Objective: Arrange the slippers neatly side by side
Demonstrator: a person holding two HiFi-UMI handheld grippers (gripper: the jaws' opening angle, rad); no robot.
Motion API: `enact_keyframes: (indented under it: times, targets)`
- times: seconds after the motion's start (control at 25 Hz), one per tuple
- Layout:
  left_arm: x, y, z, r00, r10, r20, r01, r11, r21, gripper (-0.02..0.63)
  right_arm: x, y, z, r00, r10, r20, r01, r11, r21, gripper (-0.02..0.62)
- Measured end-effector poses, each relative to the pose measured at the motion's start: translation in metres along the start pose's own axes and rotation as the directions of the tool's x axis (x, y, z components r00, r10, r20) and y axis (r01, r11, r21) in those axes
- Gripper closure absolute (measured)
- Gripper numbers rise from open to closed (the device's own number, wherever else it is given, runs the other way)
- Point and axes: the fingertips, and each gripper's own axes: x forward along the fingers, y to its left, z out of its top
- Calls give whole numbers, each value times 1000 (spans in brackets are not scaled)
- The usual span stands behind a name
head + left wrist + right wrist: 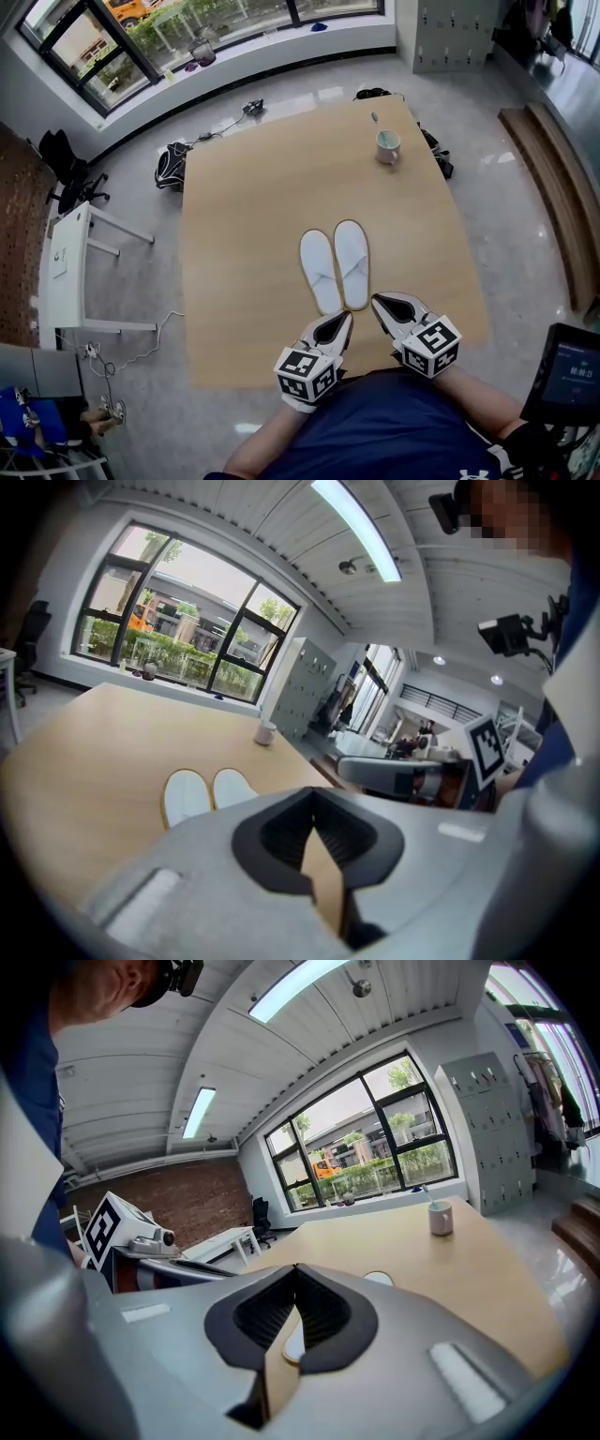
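One pale mug (388,146) is standing upright on the wooden desk (244,234). A thin stick-like thing is poking up out of it past the rim, too small to name.

Two slippers are lying on the same desk, on the person's side of the mug and a little to its left, well apart from it. The left slipper (321,271) and the right slipper (352,263) are lying side by side with their long inner edges touching or all but touching. Their rounded toes are pointing toward the mug and their heels toward the person. Both are showing white uppers with a thin tan edge running round the sole. They are matching in shape and lining up closely, with the right one reaching slightly nearer the mug.

Two tongs are hovering farther from the mug than the slippers are, at the heel end of the pair. The left tongs (343,319) are clenched with nothing between the dark pads, and their tip is sitting just beside the heels. The right tongs (380,304) are likewise clenched on nothing, their tip lying just beside the right slipper's heel. Whether either tip is touching a slipper cannot be told. Each is carrying its marker cube at the end farthest from the mug.

Counting up, the desk is carrying one mug and two slippers, with two tongs hanging over it.
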Motion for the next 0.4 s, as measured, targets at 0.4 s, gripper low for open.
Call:
enact_keyframes:
  times: [0.4]
  targets:
    - [1, 9, -3, 1000, 16, -19, -16, 1000, -19, 601, 3, 1, 4, 1000, -2, -7, 2, 1000, -15, 584]
